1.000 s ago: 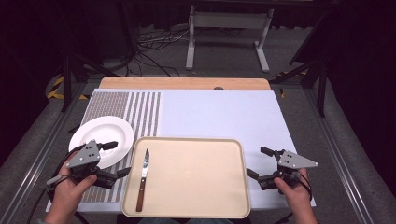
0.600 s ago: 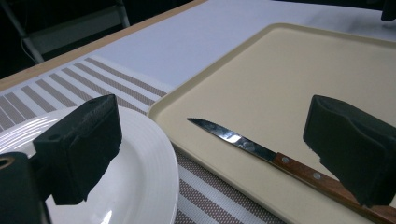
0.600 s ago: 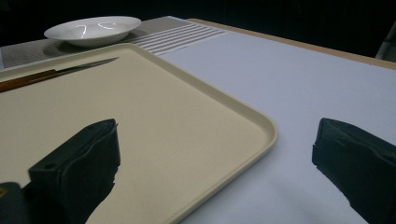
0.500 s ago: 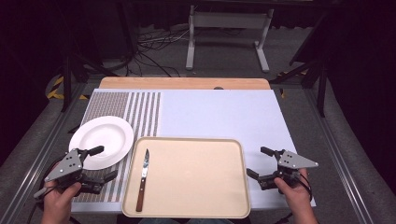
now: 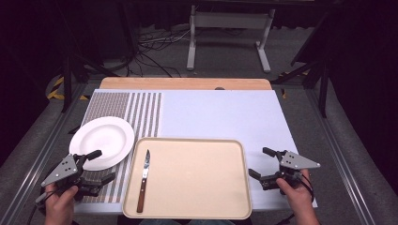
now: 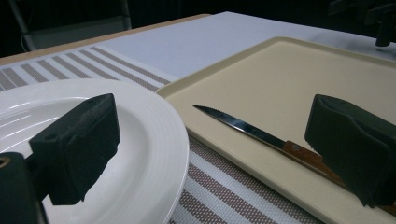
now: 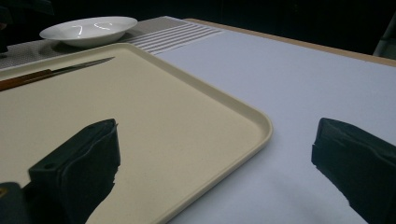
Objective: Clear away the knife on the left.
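While both grippers wait with jaws spread, nothing is picked up yet.
Left gripper (image 5: pixel 94 167) sits just left of the beige plastic tray (image 5: pixel 202 145), near the round white plate (image 5: pixel 101 138); right gripper (image 5: pixel 263 164) sits just right of the tray. A serrated steel knife (image 5: pixel 143 180) with wooden handle lies at the left side of the smooth tray, untouched; all work seems left.
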